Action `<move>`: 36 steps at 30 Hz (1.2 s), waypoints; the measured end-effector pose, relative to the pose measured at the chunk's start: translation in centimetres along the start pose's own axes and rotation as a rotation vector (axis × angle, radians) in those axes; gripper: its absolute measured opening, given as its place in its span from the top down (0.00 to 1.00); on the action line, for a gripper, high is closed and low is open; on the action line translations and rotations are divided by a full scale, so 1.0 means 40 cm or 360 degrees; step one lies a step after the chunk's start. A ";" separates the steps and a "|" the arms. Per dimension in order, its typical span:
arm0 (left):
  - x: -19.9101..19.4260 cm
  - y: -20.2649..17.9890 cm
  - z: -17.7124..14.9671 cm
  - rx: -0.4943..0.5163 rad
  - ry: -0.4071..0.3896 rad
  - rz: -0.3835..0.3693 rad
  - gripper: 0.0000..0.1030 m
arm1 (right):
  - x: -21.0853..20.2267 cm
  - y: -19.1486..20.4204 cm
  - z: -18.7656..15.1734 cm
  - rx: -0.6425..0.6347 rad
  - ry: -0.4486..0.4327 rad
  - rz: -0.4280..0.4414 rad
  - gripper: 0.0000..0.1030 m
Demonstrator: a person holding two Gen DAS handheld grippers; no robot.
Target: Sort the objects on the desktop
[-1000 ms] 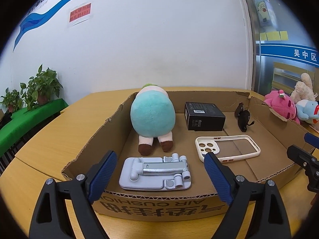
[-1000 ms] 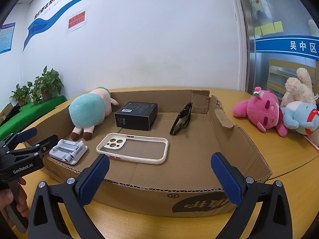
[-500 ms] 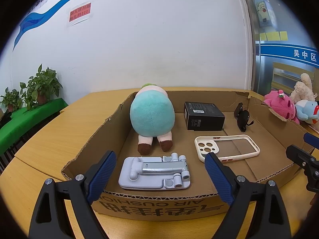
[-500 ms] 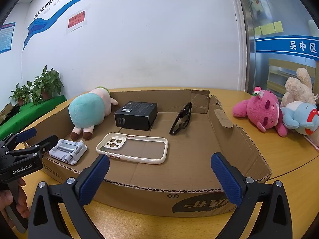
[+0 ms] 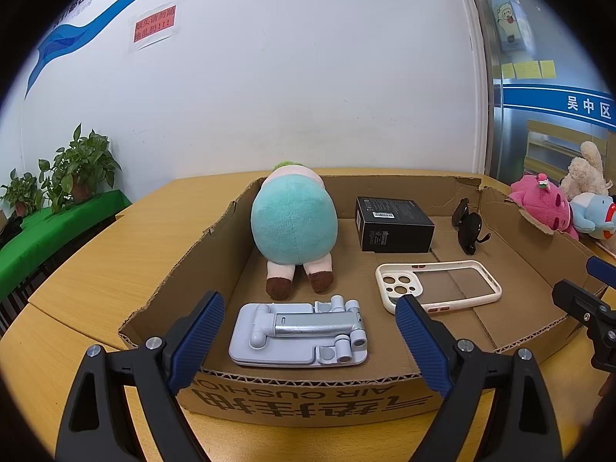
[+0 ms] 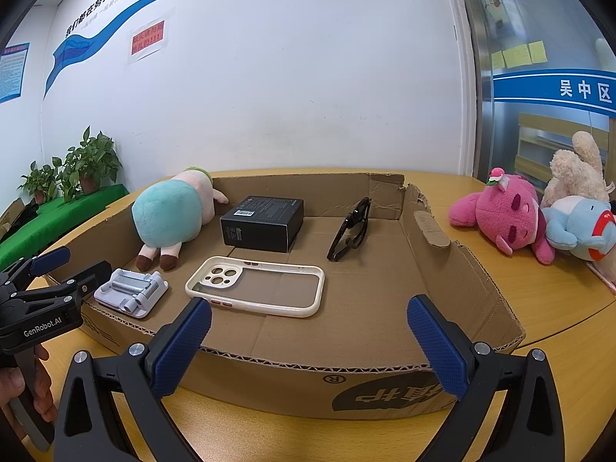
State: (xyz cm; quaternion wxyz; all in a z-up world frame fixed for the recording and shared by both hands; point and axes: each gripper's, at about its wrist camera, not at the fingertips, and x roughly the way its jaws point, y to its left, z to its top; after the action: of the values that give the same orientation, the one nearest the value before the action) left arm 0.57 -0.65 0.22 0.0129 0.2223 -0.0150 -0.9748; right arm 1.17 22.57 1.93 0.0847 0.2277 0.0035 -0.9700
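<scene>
A shallow cardboard box (image 5: 308, 396) (image 6: 385, 381) lies on the wooden table. In it are a teal plush (image 5: 294, 227) (image 6: 169, 215), a black box (image 5: 392, 223) (image 6: 261, 223), black sunglasses (image 5: 467, 227) (image 6: 352, 229), a cream phone case (image 5: 437, 285) (image 6: 256, 285) and a grey folded phone stand (image 5: 298, 331) (image 6: 131, 288). My left gripper (image 5: 310, 346) is open and empty at the box's near wall, over the stand. My right gripper (image 6: 308, 346) is open and empty before the box's near wall.
A pink plush (image 6: 504, 215), a blue plush (image 6: 581, 227) and a beige plush (image 6: 573, 169) lie on the table right of the box. Potted plants (image 5: 73, 169) stand on a green shelf at left. A white wall is behind.
The left gripper has edged slightly forward toward the box. Otherwise nothing has visibly changed.
</scene>
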 end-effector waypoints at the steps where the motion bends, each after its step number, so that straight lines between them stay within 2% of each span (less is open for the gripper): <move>1: 0.000 0.000 0.000 0.0000 0.0000 0.0000 0.12 | 0.000 0.000 0.000 0.0000 -0.0001 0.0000 0.00; 36: 0.007 0.005 0.002 0.0017 -0.0001 -0.0024 0.12 | 0.002 -0.001 0.001 -0.0002 0.0001 0.0001 0.00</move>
State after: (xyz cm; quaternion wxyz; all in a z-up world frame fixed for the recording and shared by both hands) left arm 0.27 -0.85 0.16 0.0045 0.2223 -0.0185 -0.9748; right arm 1.09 22.60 1.94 0.0852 0.2279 0.0042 -0.9700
